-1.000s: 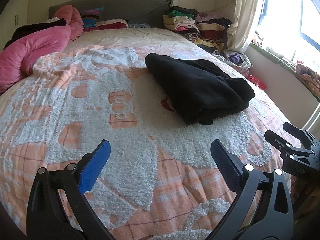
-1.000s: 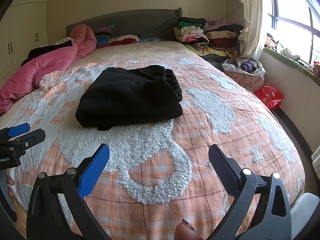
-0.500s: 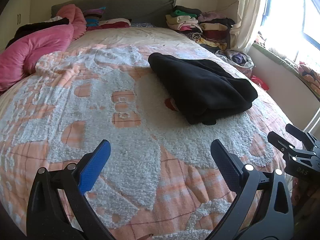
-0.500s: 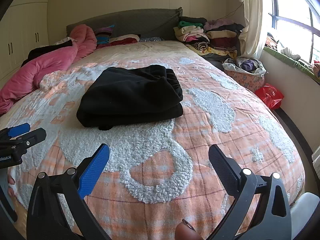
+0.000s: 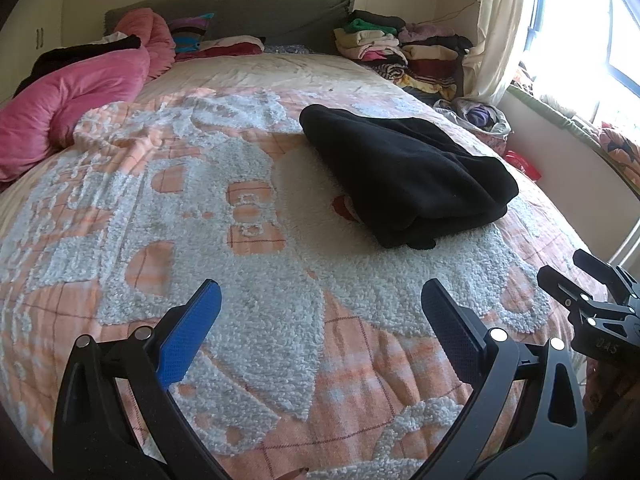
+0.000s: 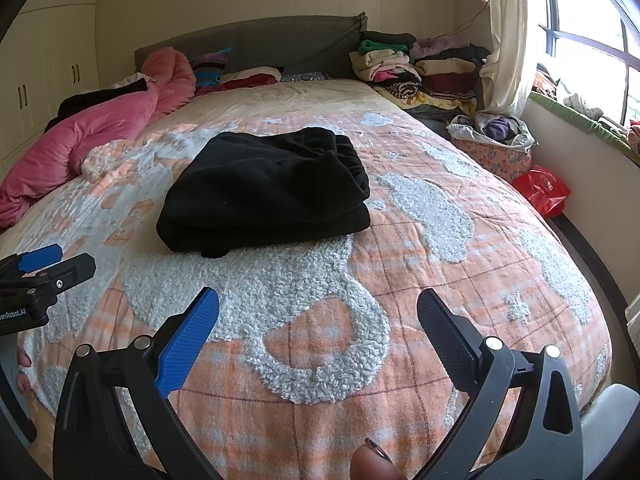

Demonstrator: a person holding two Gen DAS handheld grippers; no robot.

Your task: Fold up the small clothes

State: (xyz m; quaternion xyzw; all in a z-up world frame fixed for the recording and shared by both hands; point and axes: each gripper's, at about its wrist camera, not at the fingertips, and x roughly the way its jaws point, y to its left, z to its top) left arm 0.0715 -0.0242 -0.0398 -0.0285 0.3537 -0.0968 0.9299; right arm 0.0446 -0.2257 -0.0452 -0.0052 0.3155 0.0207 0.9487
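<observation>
A folded black fleece garment [image 6: 266,188] lies on the orange-and-white tufted bedspread [image 6: 400,288], apart from the empty, wide-open left gripper [image 5: 320,312] and right gripper [image 6: 318,316], suggesting this fold is finished and another piece comes next.

You are looking past your spread fingers at matt black fleece cloth [image 6: 264,188] lying on a nubby bedspread [image 6: 320,336].
</observation>
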